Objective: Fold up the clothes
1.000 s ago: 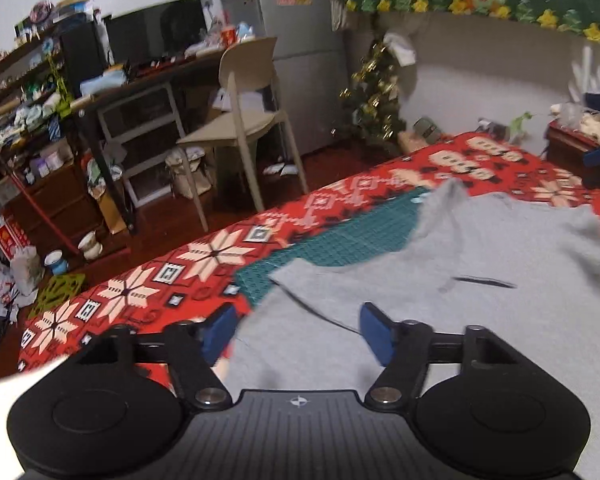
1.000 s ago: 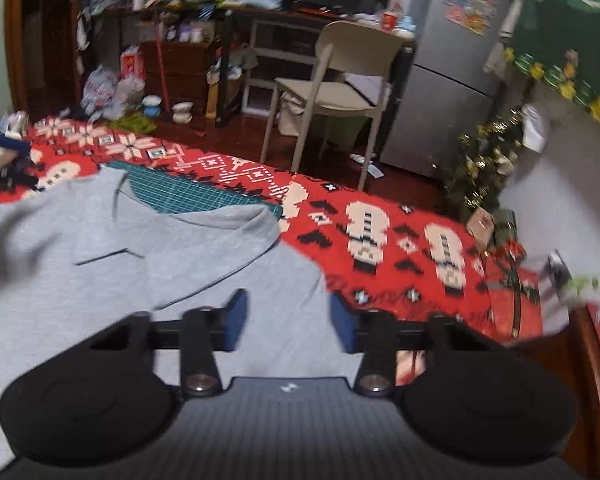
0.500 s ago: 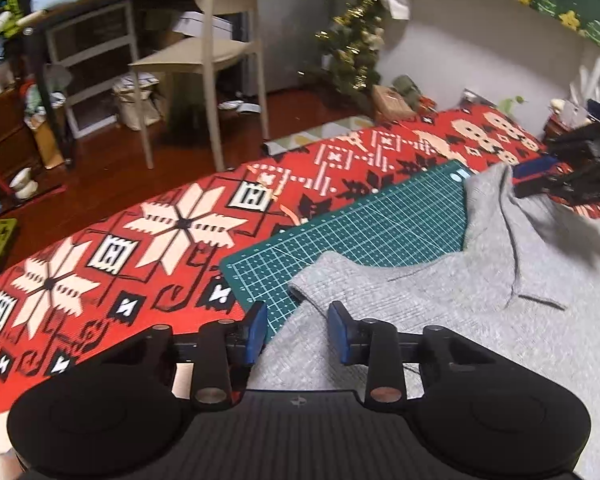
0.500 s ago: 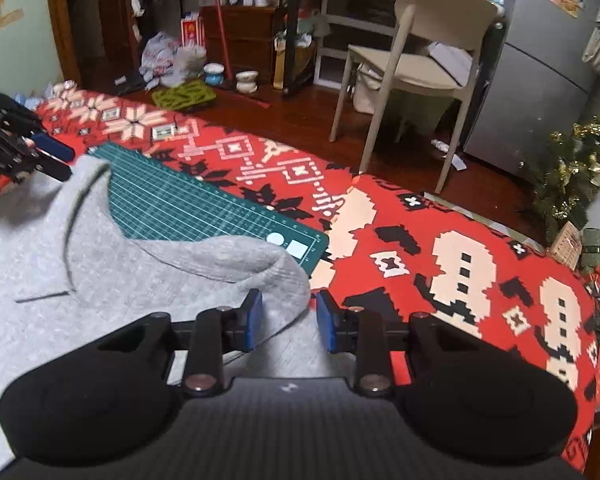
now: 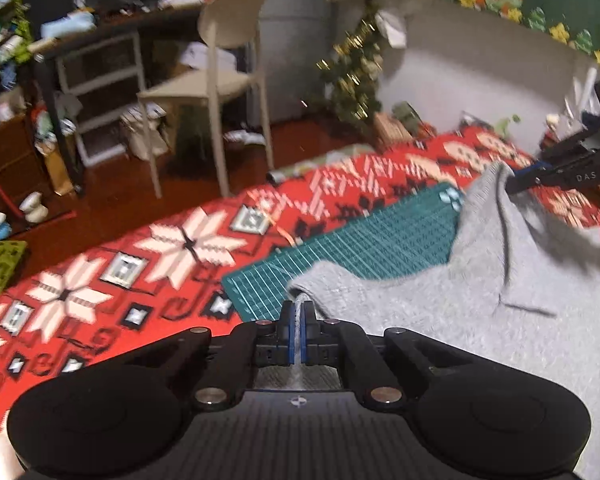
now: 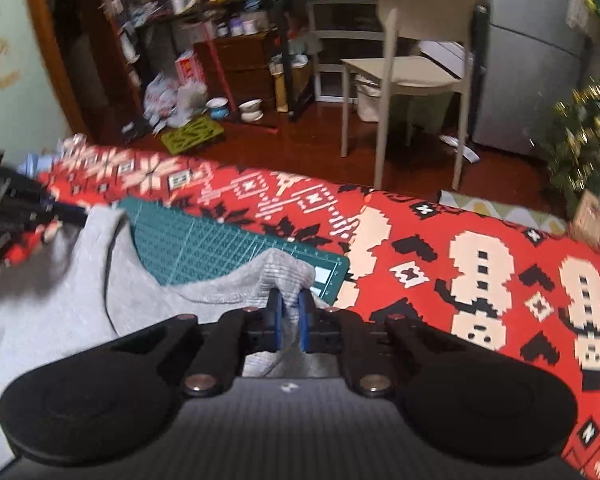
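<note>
Grey knit sweater [image 5: 440, 312] lies spread on a green gridded cutting mat [image 5: 364, 252], which rests on a red patterned Christmas cloth [image 5: 120, 280]. Left wrist view: the left gripper [image 5: 299, 316] has its blue-padded jaws pressed together on a thin fold at one ribbed corner of the grey knit sweater, close to the mat's near edge. At upper right the right gripper [image 5: 518, 182] pinches another corner of the garment and holds it raised off the cloth, with the fabric draping down from that point. A beige plastic chair [image 5: 220, 76] stands on the wooden floor beyond the cloth. Right wrist view: the right gripper [image 6: 290, 314] has its jaws closed on a bunched ribbed corner of the sweater [image 6: 60, 292], which rises in a hump above the cutting mat [image 6: 204, 248]. At far left the left gripper [image 6: 66, 213] meets the opposite corner; motion blur hides its jaws there. The chair [image 6: 416, 68] stands behind the cloth [image 6: 480, 264].
</note>
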Available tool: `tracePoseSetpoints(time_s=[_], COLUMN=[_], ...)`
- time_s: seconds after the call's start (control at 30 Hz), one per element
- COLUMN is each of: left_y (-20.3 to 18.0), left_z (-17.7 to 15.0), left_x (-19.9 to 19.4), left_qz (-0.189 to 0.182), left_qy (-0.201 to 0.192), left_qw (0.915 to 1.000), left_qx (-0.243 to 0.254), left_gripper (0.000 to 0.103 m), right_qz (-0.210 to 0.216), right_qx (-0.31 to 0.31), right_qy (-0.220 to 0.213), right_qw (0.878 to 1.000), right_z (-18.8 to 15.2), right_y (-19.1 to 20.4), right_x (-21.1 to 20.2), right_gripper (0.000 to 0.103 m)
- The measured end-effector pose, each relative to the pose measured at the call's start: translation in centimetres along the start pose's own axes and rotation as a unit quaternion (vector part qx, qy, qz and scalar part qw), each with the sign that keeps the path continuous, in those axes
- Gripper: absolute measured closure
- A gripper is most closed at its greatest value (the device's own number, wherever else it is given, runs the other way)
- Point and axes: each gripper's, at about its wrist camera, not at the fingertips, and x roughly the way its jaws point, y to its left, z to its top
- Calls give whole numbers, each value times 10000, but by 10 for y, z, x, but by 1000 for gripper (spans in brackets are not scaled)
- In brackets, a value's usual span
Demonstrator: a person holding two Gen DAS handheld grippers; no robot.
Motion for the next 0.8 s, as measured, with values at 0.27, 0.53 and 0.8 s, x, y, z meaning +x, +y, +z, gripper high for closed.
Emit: tracePoseSetpoints(time_s=[0.27,0.53,0.8], left_y=[8,23,26], left_z=[3,8,3], left_x=[16,31,35], left_qz=[591,843,803], left_qy=[51,183,254], left_qw=[9977,9934,9933], left_qx=[-336,-758,-793], left_gripper=[100,100,100], right_qz=[-217,-371,-237], right_qx=[680,820,834], right_qy=[279,85,139], right_qw=[9971,9959,9961], right_z=[22,31,22], right_y=[-12,-19,-26], right_x=[26,56,61], right_gripper=[94,72,83])
